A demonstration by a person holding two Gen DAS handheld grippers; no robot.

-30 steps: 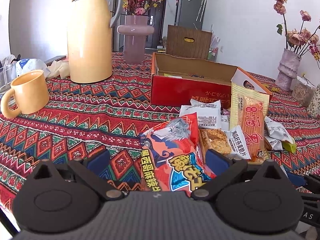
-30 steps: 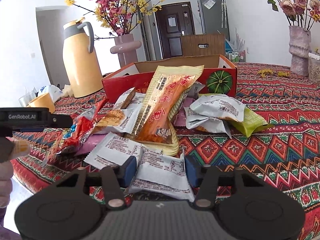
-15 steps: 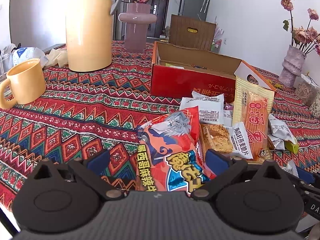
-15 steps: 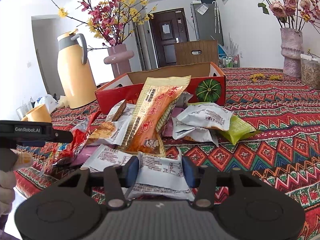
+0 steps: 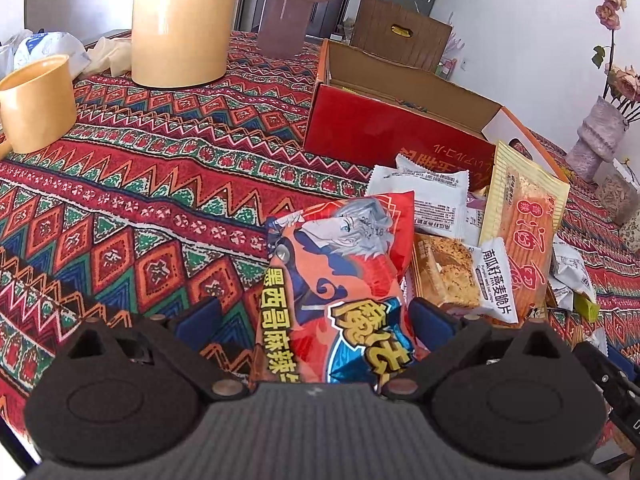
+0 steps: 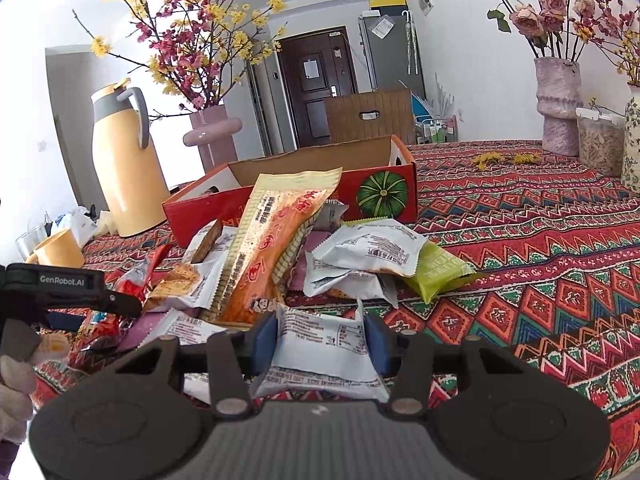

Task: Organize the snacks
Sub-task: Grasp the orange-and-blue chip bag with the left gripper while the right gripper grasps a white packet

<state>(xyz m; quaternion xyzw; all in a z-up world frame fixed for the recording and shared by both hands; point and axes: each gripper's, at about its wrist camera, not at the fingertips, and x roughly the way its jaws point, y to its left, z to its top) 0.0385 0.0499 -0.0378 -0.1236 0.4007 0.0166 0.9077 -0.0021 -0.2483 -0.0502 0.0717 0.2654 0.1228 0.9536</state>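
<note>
— Where are the snacks sitting?

— Heaped on the patterned tablecloth [image 5: 152, 184], just in front of the red cardboard box [image 5: 384, 136]. A long yellow-and-orange packet [image 6: 276, 240] leans up against the box's front wall, with white and green packets around it.

— And the left gripper [image 5: 316, 316]?

— Jaws wide, though they've just been closing a little. The red chip bag [image 5: 340, 280] lies between them; the right pad is at its edge, the left pad stands clear over the cloth.

— The right gripper [image 6: 322, 338]?

— Narrow, both blue pads pressed on a white snack packet [image 6: 320, 348] at the near edge of the pile.

— Anything else up there?

— A yellow mug [image 5: 36, 104], a tall yellow thermos [image 6: 124, 168] and a pink vase [image 6: 214, 136] with blossom branches.
</note>
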